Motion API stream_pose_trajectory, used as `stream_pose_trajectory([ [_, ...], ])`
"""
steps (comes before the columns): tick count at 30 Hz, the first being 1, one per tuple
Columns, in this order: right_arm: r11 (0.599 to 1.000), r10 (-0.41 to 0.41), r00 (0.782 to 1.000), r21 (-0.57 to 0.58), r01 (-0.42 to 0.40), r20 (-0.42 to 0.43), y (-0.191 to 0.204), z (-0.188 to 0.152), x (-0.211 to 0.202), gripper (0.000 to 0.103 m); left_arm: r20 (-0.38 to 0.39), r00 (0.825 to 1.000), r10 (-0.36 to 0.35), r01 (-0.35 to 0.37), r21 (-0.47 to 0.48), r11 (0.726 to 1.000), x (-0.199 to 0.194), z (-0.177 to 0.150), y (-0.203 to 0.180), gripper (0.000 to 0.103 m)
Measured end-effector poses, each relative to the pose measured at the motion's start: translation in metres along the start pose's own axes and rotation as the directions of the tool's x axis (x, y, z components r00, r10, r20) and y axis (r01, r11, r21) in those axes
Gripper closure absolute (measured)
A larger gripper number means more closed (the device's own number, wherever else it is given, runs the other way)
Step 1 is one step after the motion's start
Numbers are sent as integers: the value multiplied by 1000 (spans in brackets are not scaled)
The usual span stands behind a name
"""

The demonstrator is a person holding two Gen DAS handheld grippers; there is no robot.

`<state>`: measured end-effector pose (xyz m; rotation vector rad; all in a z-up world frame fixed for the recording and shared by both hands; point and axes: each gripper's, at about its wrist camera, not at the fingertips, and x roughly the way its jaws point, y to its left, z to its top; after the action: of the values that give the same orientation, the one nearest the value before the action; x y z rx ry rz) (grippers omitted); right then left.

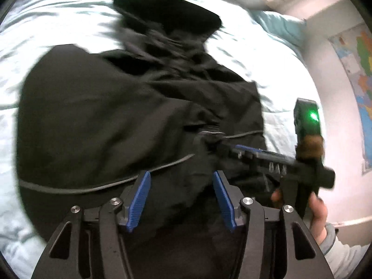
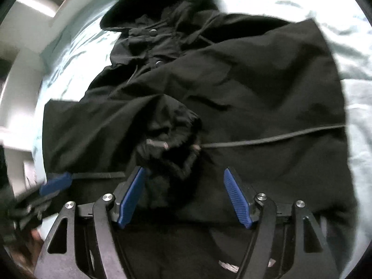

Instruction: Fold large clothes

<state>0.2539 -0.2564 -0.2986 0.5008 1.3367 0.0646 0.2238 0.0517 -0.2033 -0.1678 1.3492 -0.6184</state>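
**Black coat spread on bed, both claws wide open**

Pale blue-white bed sheet (image 1: 58, 23) filling the frame, rumpled, reaching from 7 o'clock round to 2 o'clock in the left wrist view. Light blue pillow (image 1: 282, 26) at 1 o'clock by the wall. Coloured map (image 1: 358, 74) pinned on the wall at 3 o'clock.

Large black coat (image 1: 104, 116) lying across the sheet, centre of both views, hood (image 1: 167, 11) towards 12 o'clock. Two snap buttons visible near the collar in the right wrist view, at about 11 o'clock. Thin drawcord (image 2: 267, 139) running across the lower coat towards 3 o'clock. Bunched sleeve cuff (image 2: 172, 134) resting on the coat body at centre, just ahead of the right claw.

Left claw (image 1: 182, 201) held over the coat hem, blue pads spread apart, nothing between them. Right claw (image 2: 186, 200) likewise spread wide, gripping nothing, hovering just behind the cuff. Right claw also seen from the left wrist at 4 o'clock, tip low against the coat; contact blurred, cannot tell.
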Motion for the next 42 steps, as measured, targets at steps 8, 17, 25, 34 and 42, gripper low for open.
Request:
stream_pose_trajectory([
  [8, 996, 82, 997, -30, -82, 10, 18, 11, -3, 73, 97, 995, 24, -12, -121, 993, -40, 8, 48, 45],
  [17, 965, -212, 933, -85, 246, 290, -23, 19, -132, 74, 71, 991, 114, -108, -83, 991, -3, 34, 48, 45],
  [25, 946, -319, 942, -32, 323, 104, -112, 31, -25, 73, -28, 973, 230, -232, -75, 970, 81, 41, 65, 39],
  [34, 925, -366, 915, -38, 378, 169, -81, 32, -75, 34, 64, 978, 200, -199, -23, 980, 23, 56, 41, 39],
  [42, 898, -336, 935, -258, 355, 116, -16, 25, -12, 37, -18, 970, 244, -244, 20, 970, 69, 56, 40, 39],
])
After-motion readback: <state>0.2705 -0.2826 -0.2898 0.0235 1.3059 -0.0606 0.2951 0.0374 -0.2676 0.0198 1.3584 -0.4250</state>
